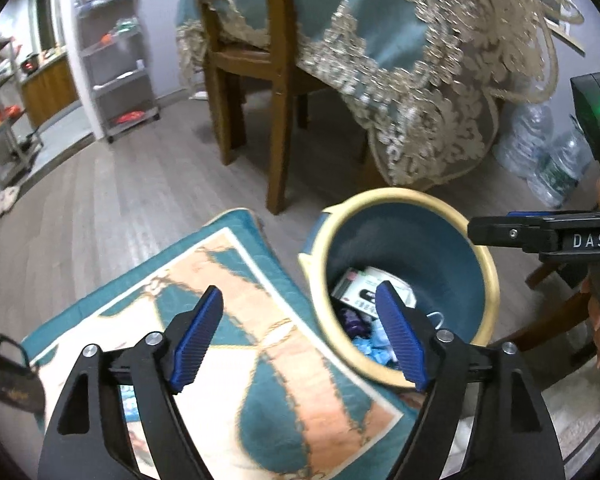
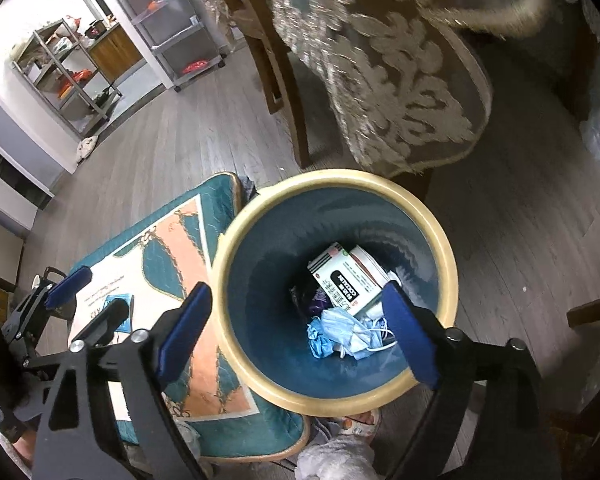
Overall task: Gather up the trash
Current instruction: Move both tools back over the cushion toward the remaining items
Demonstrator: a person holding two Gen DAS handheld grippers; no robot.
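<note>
1. L gripper spread wide, nothing between its blue pads; it hangs over the near-left rim of the bin and the edge of the rug.
2. R gripper also spread wide, empty, right above the bin mouth, pointing down into it.
3. Bin: teal inside, cream rim, stands on the wood floor, touching the rug's right edge.
4. Trash at the bin bottom: white box, blue masks, purple wrapper, all piled together.
5. Far side: chair and a table w/ teal lace cloth hanging near the bin.
6. Far left: metal shelves.
7. Far right by the cloth: clear water bottles.
</note>
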